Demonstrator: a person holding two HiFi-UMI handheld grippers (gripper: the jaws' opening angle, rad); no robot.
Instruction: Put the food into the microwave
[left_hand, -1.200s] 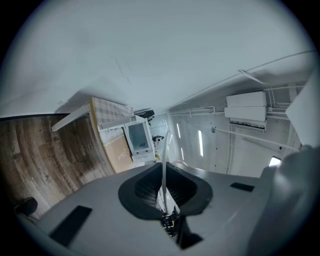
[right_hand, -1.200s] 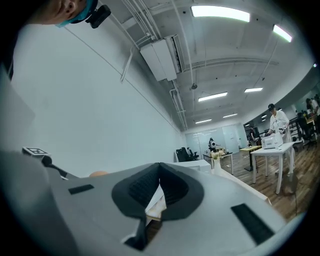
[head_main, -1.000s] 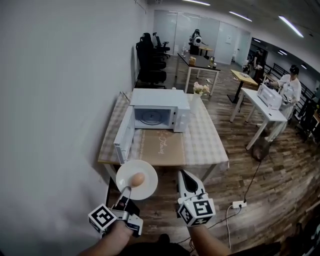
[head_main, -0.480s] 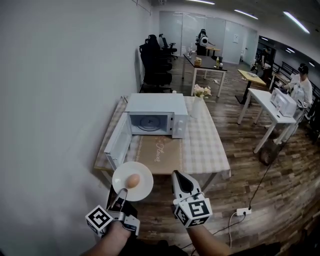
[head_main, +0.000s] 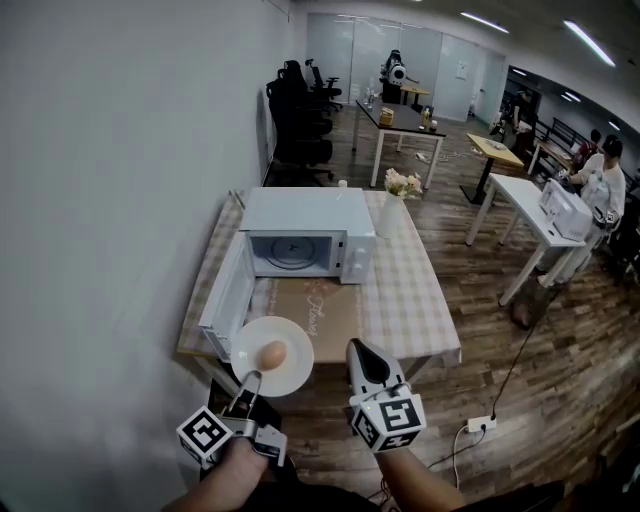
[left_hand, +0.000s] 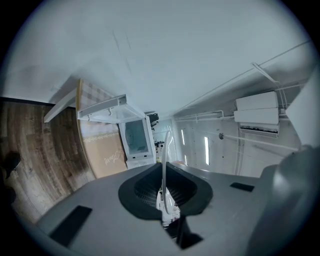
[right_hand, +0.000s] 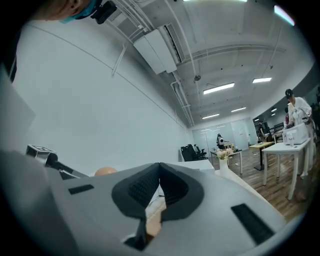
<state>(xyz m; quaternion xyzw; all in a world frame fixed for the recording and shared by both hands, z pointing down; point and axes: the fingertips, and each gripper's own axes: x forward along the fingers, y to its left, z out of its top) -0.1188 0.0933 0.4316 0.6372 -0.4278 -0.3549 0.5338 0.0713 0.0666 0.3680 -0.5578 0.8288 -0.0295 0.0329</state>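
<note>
A white plate (head_main: 290, 368) carries a brown egg-shaped food (head_main: 271, 353) and hangs in the air at the table's front left corner. My left gripper (head_main: 251, 379) is shut on the plate's near rim, which shows edge-on between its pads (left_hand: 163, 150) in the left gripper view. The white microwave (head_main: 300, 235) stands on the table (head_main: 410, 300), its door (head_main: 225, 303) swung open to the left and its cavity with a glass turntable empty. My right gripper (head_main: 359, 348) is level beside the plate, shut and empty (right_hand: 160, 169). The food (right_hand: 105, 171) shows at its left.
A brown mat (head_main: 325, 305) lies in front of the microwave. A vase of flowers (head_main: 398, 205) stands to the microwave's right. A white wall runs along the left. Desks, black chairs and a person (head_main: 600, 180) are farther back; a power strip (head_main: 482, 424) lies on the wooden floor.
Both grippers and the plate have moved forward toward the table; the plate now overlaps the table's front corner beside the open door.
</note>
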